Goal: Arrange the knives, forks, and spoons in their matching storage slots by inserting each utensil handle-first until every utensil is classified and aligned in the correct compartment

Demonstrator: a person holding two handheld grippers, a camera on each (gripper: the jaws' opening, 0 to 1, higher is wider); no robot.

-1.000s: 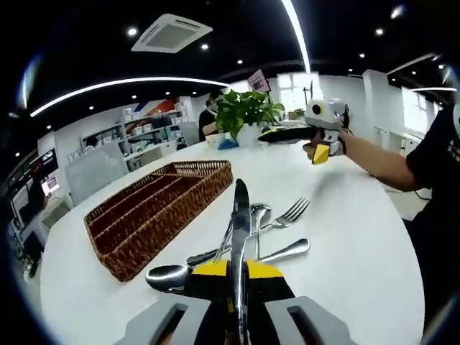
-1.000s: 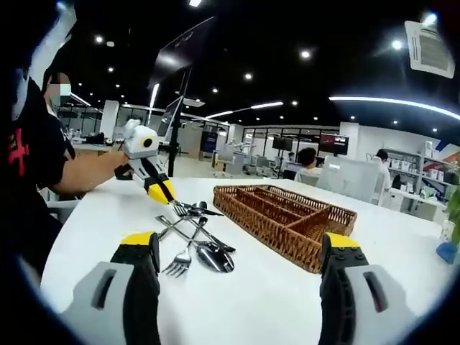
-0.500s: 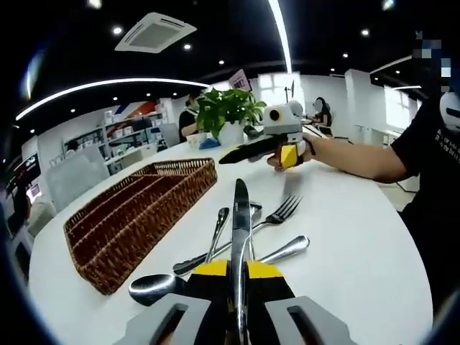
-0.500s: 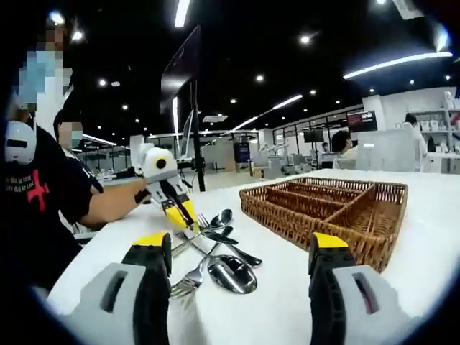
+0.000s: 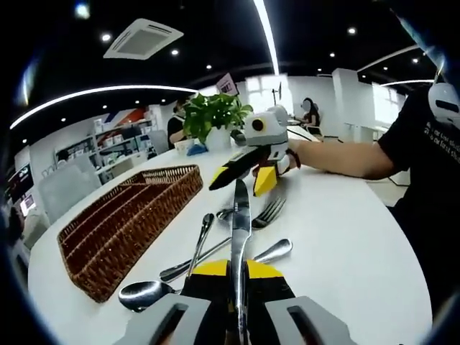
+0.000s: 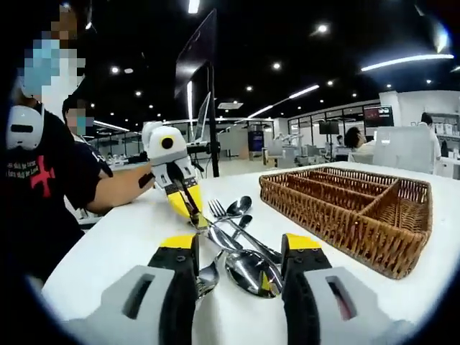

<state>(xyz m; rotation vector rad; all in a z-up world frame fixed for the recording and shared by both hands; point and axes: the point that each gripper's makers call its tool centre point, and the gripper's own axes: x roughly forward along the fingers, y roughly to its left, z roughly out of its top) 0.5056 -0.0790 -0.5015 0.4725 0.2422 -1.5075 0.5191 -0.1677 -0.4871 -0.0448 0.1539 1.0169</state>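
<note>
The left gripper (image 5: 235, 284) holds a knife (image 5: 239, 223) clamped between its fingers, blade pointing forward over the white desk (image 5: 345, 251). The wicker tray (image 6: 352, 208) stands on the desk, its slots apparently bare. Beside it lies a loose heap of spoons (image 6: 248, 266) and a fork (image 5: 267, 213). The right gripper (image 6: 237, 248) hovers low over the heap, fingers narrowed around a spoon, though actual contact is hard to judge.

An open-plan office: dark ceiling with strip lights (image 5: 108, 92) and an air vent (image 5: 141, 38), shelves (image 5: 108, 147) along the wall, monitors (image 6: 377, 115), seated people, a potted plant (image 5: 210, 115) on the white tabletop (image 5: 345, 237).
</note>
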